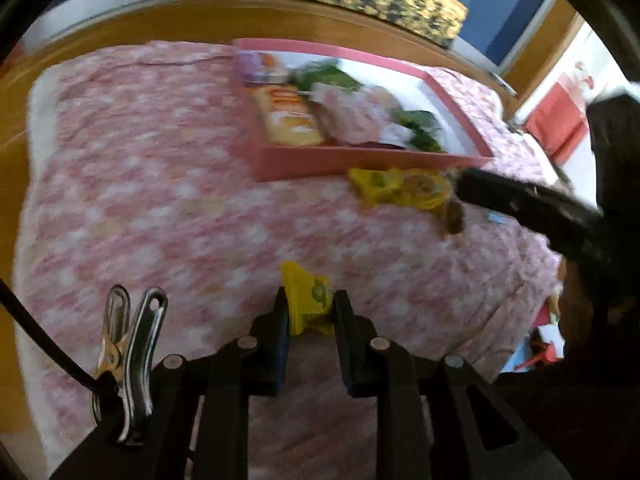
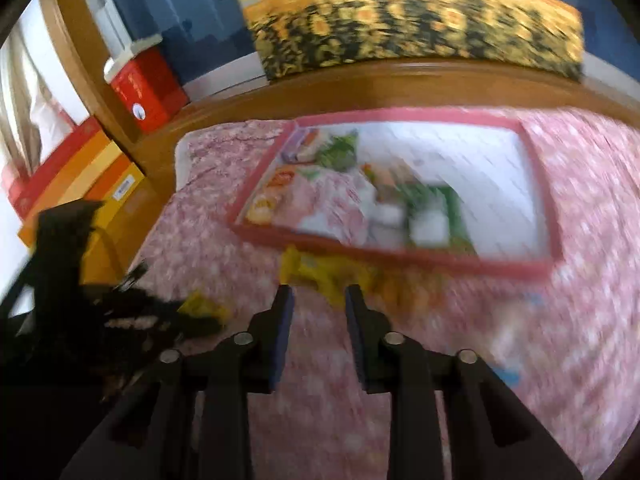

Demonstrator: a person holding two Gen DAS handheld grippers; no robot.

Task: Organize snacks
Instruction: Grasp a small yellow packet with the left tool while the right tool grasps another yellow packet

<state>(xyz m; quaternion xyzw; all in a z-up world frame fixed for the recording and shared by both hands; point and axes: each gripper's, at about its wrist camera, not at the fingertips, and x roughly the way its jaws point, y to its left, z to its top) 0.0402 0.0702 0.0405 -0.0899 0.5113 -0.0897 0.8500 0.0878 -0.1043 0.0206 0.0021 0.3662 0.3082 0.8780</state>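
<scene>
My left gripper is shut on a small yellow snack packet and holds it above the pink floral cloth. A pink tray lies ahead, with several snack packs in its left half. More yellow snack packets lie just in front of the tray. My right gripper is open and empty, just short of those yellow packets. The tray also shows in the right wrist view. The right gripper's black body reaches in from the right in the left wrist view. Both views are blurred.
A pink floral cloth covers a wooden table. A sunflower picture stands behind the tray. Red and orange boxes stand at the left in the right wrist view. A small brown item lies near the yellow packets.
</scene>
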